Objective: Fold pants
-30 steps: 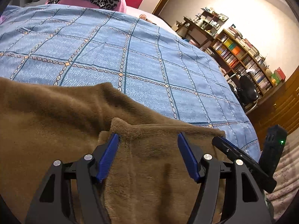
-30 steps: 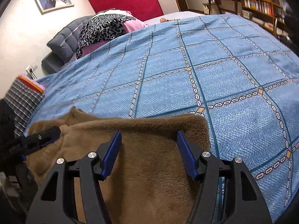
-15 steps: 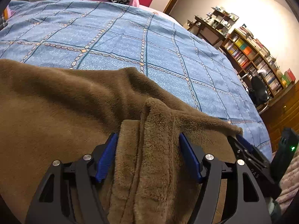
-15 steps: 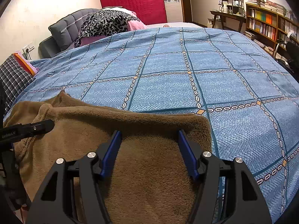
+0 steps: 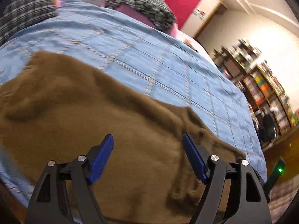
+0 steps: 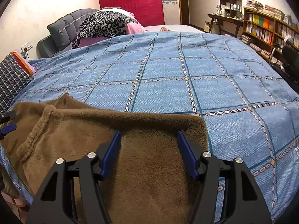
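Note:
The brown fleece pants (image 6: pixel 130 168) lie on the blue checked bedspread (image 6: pixel 186 74) at the near edge of the bed. In the left wrist view the pants (image 5: pixel 93 115) spread flat to the left, with a raised fold by the right finger. My left gripper (image 5: pixel 147 156) is open above the fabric and holds nothing. My right gripper (image 6: pixel 148 149) is open over the pants, just behind their far folded edge and near their right corner. The left gripper's fingertips (image 6: pixel 8 127) show at the far left of the right wrist view. The view from the left wrist is blurred.
A leopard-print cloth (image 6: pixel 104 24) and pink pillow lie at the grey headboard. A checked pillow (image 6: pixel 13 80) sits at the left. Bookshelves (image 6: pixel 269 28) and a desk stand along the right wall, with a dark chair (image 6: pixel 289 59) beside the bed.
The left gripper let go of the bunched fold it straddled and swung left and up; the pants now lie flatter there. The right gripper stayed open and rose slightly.

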A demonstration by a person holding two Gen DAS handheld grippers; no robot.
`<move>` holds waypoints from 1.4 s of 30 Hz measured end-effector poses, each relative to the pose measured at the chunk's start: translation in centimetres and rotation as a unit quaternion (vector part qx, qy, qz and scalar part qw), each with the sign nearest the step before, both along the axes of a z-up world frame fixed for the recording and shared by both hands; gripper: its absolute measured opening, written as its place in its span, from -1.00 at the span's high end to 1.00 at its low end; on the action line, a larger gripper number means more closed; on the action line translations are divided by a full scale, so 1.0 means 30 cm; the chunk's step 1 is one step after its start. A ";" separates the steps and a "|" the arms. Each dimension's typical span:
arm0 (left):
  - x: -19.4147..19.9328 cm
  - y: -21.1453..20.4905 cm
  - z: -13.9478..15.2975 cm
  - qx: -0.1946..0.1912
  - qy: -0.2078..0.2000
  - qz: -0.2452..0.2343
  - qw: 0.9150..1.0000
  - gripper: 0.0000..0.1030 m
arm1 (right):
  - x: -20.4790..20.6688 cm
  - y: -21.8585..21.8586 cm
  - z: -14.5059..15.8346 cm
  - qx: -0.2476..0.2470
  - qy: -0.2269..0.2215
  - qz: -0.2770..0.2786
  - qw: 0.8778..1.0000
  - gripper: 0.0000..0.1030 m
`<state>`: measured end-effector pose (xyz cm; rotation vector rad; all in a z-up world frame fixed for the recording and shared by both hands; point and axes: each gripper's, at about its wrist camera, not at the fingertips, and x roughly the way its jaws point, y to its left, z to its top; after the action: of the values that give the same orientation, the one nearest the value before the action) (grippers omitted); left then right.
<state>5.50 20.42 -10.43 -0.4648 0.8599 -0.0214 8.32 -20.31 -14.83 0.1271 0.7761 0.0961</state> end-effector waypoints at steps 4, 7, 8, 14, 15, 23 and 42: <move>-0.048 0.138 0.022 -0.002 0.002 0.046 0.999 -0.48 | -0.023 0.018 0.033 -0.002 -0.010 -0.005 1.000 -0.24; -0.090 0.226 0.047 0.004 -0.005 0.077 0.997 -0.49 | -0.040 0.044 0.064 -0.010 -0.026 -0.005 1.000 -0.24; -0.103 0.255 0.052 0.006 -0.007 0.086 0.996 -0.56 | -0.046 0.058 0.078 -0.012 -0.033 -0.003 0.999 -0.24; -0.151 0.407 0.043 0.014 -0.003 0.147 0.989 -0.61 | -0.061 0.127 0.124 -0.011 -0.046 0.019 0.999 -0.24; -0.155 0.428 0.039 0.012 -0.002 0.154 0.988 -0.61 | -0.064 0.139 0.129 -0.010 -0.047 0.024 0.999 -0.24; -0.184 0.567 -0.020 0.002 0.011 0.205 0.979 -0.61 | -0.068 0.197 0.124 -0.012 -0.038 0.044 0.998 -0.24; -0.067 0.649 -0.127 0.003 0.001 0.195 0.981 -0.28 | -0.075 0.250 0.116 -0.010 -0.027 0.061 0.998 -0.24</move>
<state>3.50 39.88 -14.24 -0.6225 0.7589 0.3429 6.08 -12.81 -11.34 0.0578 0.7294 0.2061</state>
